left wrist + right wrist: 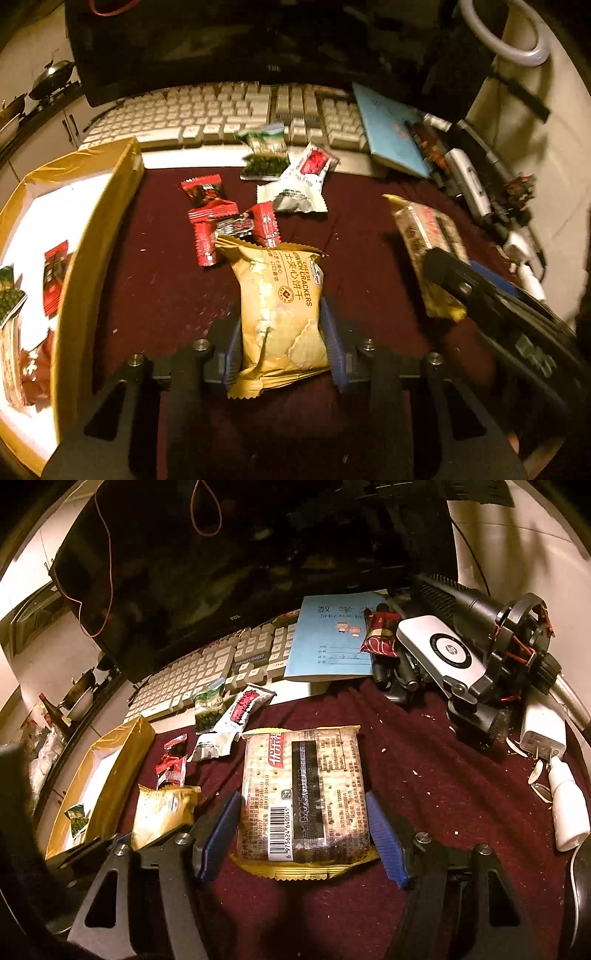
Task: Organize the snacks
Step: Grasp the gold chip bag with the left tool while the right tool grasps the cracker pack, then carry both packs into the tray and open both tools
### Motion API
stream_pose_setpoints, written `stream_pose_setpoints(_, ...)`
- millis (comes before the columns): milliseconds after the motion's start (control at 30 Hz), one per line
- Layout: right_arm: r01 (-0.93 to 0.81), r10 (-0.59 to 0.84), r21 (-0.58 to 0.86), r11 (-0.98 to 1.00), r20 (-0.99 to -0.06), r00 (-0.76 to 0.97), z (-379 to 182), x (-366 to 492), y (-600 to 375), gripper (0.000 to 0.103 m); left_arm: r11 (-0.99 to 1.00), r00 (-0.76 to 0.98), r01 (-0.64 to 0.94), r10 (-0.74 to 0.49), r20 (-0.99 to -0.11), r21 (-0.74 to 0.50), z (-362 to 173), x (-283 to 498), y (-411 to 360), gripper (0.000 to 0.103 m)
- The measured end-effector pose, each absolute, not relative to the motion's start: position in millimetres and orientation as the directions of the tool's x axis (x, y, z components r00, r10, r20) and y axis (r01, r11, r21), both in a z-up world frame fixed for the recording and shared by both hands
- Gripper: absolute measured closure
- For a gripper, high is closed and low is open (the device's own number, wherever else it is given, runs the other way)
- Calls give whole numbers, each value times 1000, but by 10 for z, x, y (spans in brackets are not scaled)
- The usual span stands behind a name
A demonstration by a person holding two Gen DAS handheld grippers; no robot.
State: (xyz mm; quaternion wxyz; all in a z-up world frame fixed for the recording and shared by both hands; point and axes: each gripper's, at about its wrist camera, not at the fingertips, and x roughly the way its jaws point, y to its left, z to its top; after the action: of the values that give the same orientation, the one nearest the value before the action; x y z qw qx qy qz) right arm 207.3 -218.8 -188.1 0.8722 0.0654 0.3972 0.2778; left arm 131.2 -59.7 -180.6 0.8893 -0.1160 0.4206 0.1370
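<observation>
A yellow cheese sandwich cracker packet (280,295) lies on the maroon cloth (166,295), and my left gripper (282,317) is shut on its near half, a blue pad pressing each side. The same packet (162,808) shows at the lower left of the right wrist view. My right gripper (303,801) stands open and wide around a large clear cracker pack (303,782), which lies flat with a pad close beside each long edge. Red sachets (207,218), a white packet (299,184) and a green packet (266,158) lie beyond. A tan box (99,236) at the left holds several snacks.
A white keyboard (207,114) and a dark monitor (221,44) close off the back. A blue notebook (332,642) with a red snack (380,635) on it lies at the back right, beside a microphone mount (517,646), a charger (543,734) and a white bottle (569,805).
</observation>
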Motion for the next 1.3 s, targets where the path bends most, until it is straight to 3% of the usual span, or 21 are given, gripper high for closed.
stream_pose_setpoints(300, -493, 561, 299, 817, -613, 557, -1772, 1921, -2144, 33, 885, 718, -308, -24, -696, -348, -1466, 699, -287, 69)
stream_pose_setpoints(600, -667, 707, 336, 665, -573, 415, -1319, 1413, -1515, 34, 852, 744, -398, 84, -663, -339, -1135, 168, 277, 69)
stream_pose_setpoints(800, -757, 753, 364, 543, -610, 246, -1197, 1255, -653, 34, 801, 729, -488, 156, -666, -346, -1192, -61, 908, 69)
stream_pose_setpoints(933, -795, 710, 292, 531, -666, 230, -1239, 1206, -83, 34, 780, 706, -507, 132, -696, -366, -1361, 1, 1202, 69)
stream_pose_setpoints(1300, -812, 607, 228, 538, -773, 185, -1465, 1510, 995, 33, 773, 564, -578, 146, -813, -262, -1781, 327, 1483, 69)
